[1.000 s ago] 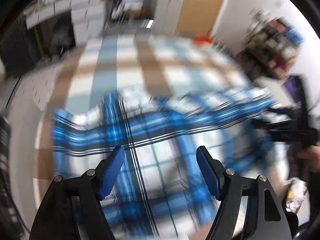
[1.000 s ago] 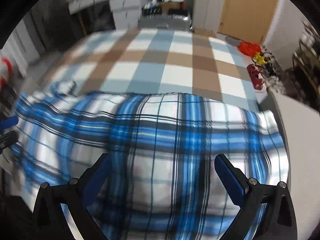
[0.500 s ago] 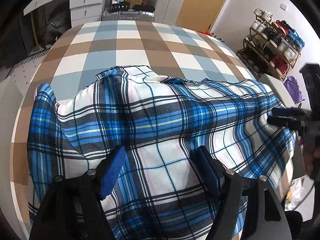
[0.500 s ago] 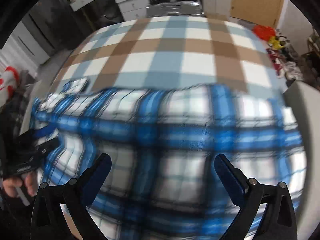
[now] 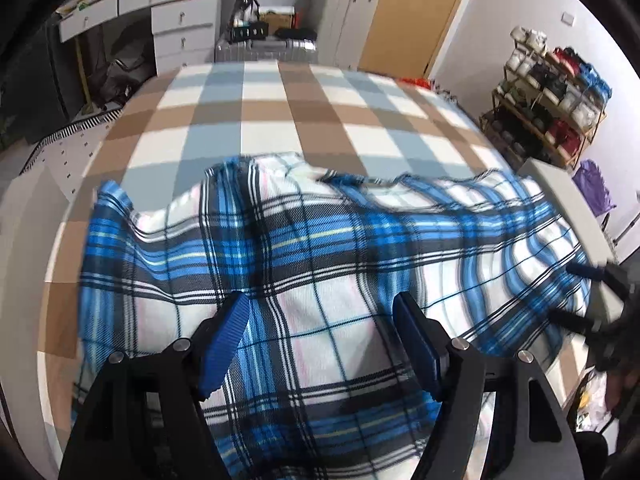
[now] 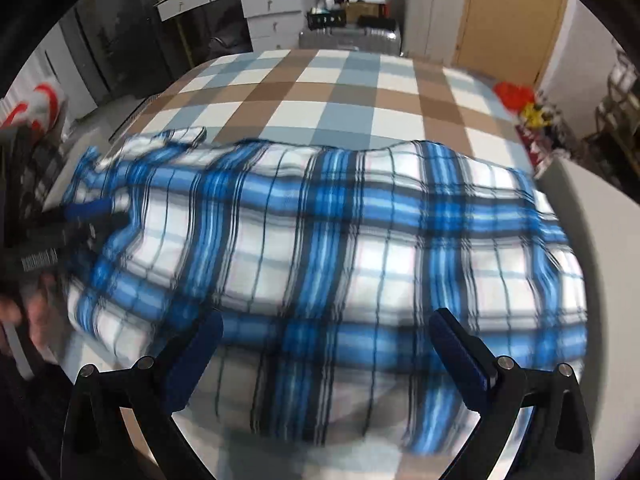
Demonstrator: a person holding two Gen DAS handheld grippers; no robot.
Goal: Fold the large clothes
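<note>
While the blue plaid garment (image 5: 320,264) lies spread across the near part of the bed (image 5: 280,120), it covers the brown, grey-blue and white checked bedcover from one side edge to the other, with its far edge rumpled and a small fold of white cloth standing up near the middle in the left wrist view. Over this cloth the left gripper (image 5: 320,336) hangs with its jaws standing well apart, the blue pads (image 5: 224,340) clear of each other and nothing pinched between them; plaid fabric shows in the gap, but whether the pads touch it cannot be told. Seen from the right wrist camera, the right gripper (image 6: 324,354) also has its jaws spread wide above the garment's near edge, with no cloth caught between its pads (image 6: 460,364). Each gripper shows in the other's view: the right one at the far right edge of the left wrist picture, by the garment's corner, and the left one at the far left of the right wrist picture, blurred, with a person's hand (image 6: 32,312) below it. Beyond the bed stand white drawers (image 5: 180,32), a silver suitcase (image 5: 264,48) and a wooden door (image 5: 416,12); a shoe rack (image 5: 552,96) lines the right wall.
</note>
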